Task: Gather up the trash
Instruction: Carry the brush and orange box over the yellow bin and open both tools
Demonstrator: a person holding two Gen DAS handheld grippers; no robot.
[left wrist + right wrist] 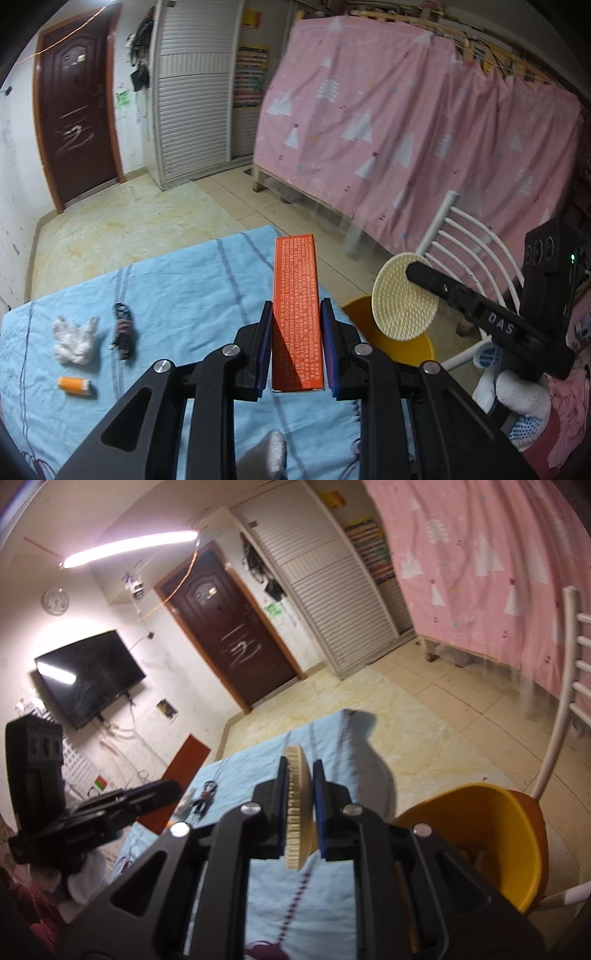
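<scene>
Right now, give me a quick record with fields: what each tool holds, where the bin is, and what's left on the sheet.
left tool: shut on long orange cardboard box
right tool: shut on round cream bristled disc
bin: yellow plastic bucket, beside the blue striped bedsheet
left on sheet: crumpled white tissue, black cable bundle, small orange tube

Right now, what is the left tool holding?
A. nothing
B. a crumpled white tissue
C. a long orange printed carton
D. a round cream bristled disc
C: in the left wrist view the left tool has its blue pads closed on the long orange printed carton, while the crumpled white tissue lies on the blue cloth.
</scene>
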